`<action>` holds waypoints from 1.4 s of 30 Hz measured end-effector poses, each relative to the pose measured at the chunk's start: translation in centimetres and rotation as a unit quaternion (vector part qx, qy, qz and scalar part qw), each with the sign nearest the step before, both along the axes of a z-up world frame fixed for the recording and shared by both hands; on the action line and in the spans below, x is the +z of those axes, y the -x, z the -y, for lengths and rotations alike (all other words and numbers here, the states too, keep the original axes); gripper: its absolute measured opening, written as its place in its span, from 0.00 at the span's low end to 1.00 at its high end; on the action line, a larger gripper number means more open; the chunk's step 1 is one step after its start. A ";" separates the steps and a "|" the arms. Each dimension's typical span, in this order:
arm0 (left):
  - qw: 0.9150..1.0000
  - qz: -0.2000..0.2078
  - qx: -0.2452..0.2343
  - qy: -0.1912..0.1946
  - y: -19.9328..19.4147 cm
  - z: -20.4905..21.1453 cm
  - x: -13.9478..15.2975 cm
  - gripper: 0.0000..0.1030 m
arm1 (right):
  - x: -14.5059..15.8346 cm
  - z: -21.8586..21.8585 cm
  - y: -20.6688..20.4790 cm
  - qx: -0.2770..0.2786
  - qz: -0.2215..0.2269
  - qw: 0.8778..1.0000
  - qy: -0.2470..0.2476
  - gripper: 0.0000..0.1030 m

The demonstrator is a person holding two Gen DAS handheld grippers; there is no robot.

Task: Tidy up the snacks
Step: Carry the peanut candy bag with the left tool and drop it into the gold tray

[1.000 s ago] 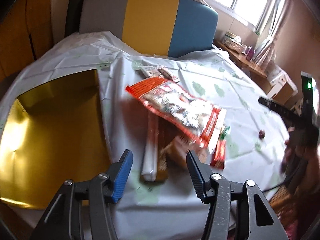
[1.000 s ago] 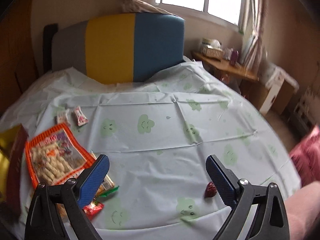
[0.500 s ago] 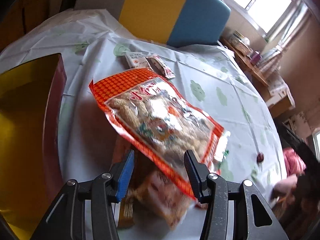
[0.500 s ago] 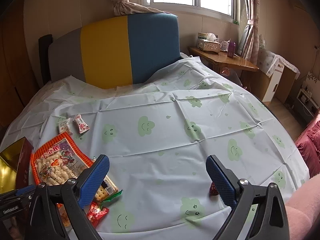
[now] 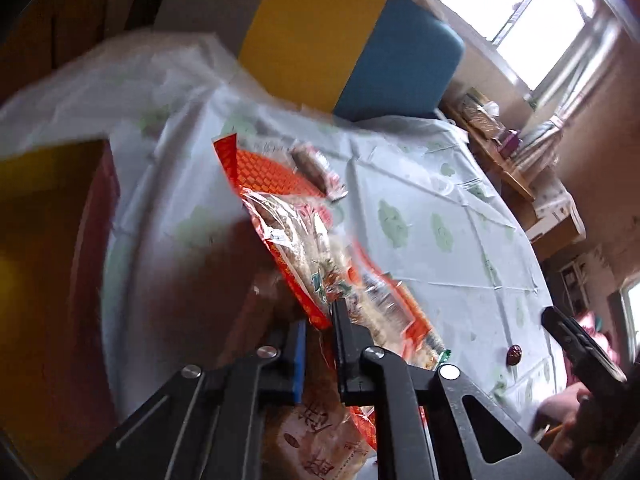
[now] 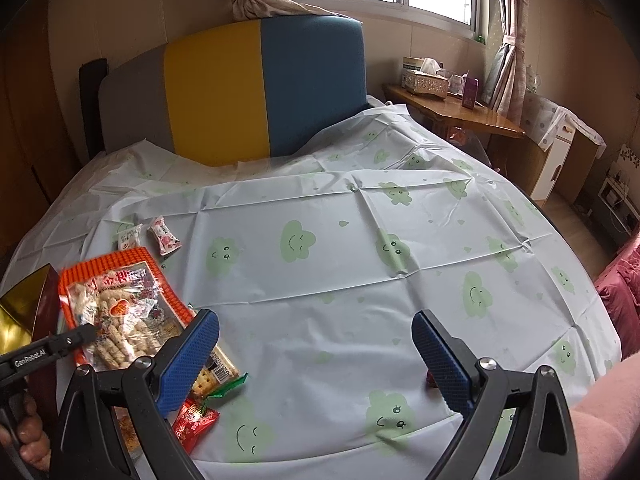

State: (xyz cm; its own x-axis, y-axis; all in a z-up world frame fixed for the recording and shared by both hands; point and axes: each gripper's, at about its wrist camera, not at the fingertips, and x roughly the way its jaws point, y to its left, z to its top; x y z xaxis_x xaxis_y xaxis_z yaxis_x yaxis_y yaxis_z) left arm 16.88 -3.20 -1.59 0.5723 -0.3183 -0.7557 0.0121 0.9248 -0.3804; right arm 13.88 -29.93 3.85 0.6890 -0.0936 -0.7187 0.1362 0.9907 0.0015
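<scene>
Left wrist view: my left gripper just clamped down on the orange snack bag's corner, right beside the gold box. My right gripper hangs wide open over the cloud tablecloth.

My left view smeared by motion, gold box cut by the frame edge, red candy mostly behind my right gripper's fingers

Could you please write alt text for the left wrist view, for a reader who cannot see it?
The left gripper, jaws just closed, pinches the near edge of an orange snack bag on a cloud-print sheet. A gold-lined box sits to its left; a striped headboard stands behind.
</scene>
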 end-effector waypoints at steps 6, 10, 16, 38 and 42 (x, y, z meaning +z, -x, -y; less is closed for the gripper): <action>0.996 0.083 -0.022 -0.021 0.6 -0.4 5.7 0.09 | -0.5 -0.3 -0.3 0.009 -0.014 1.000 0.006 0.91; 0.993 0.111 -0.018 -0.031 1.3 -2.1 7.8 0.08 | -1.0 -0.7 -0.4 0.023 -0.026 0.999 0.007 0.89; 0.991 0.126 0.009 -0.037 3.5 -6.1 9.4 0.00 | -2.0 -3.1 -0.4 0.100 -0.053 0.993 -0.012 0.85; 0.997 0.023 0.056 -0.053 9.1 -14.1 3.7 0.41 | -4.8 -8.7 0.7 0.207 -0.121 0.968 0.069 0.81; 0.997 0.008 0.047 -0.054 9.1 -13.2 2.0 0.48 | -4.8 -8.7 0.7 0.205 -0.122 0.968 0.074 0.81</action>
State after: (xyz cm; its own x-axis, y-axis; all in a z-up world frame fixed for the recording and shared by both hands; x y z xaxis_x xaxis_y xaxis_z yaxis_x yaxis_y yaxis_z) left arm 7.75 10.01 0.38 0.6084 -0.1804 -0.7728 -0.0705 0.9577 -0.2791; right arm 13.19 -21.22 -0.92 0.5021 0.0378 -0.8640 -0.2897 0.9487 -0.1269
